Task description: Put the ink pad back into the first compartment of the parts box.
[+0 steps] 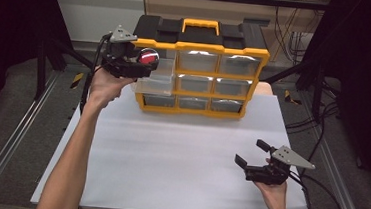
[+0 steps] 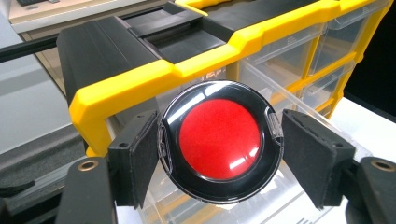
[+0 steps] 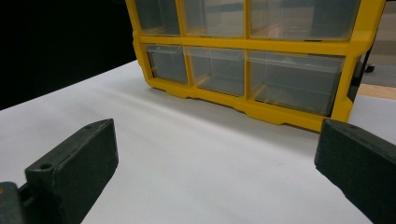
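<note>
A round black case with a glossy red centre [image 2: 219, 140] sits between the pads of my left gripper [image 2: 219, 161], which is shut on it. In the high view that gripper [image 1: 148, 60] holds the case [image 1: 149, 56] in the air at the upper left corner of the yellow and black drawer cabinet [image 1: 203, 48]. Just below it, a clear drawer [image 1: 154, 79] stands pulled out of the cabinet's left column. My right gripper [image 1: 251, 152] rests low over the white table at the front right, open, with nothing between its jaws [image 3: 215, 172].
The cabinet [image 3: 243, 44] stands at the back of the white table [image 1: 169, 153], its other clear drawers pushed in. Black cables trail off the table's right side [image 1: 317, 195]. Metal rails run along both sides.
</note>
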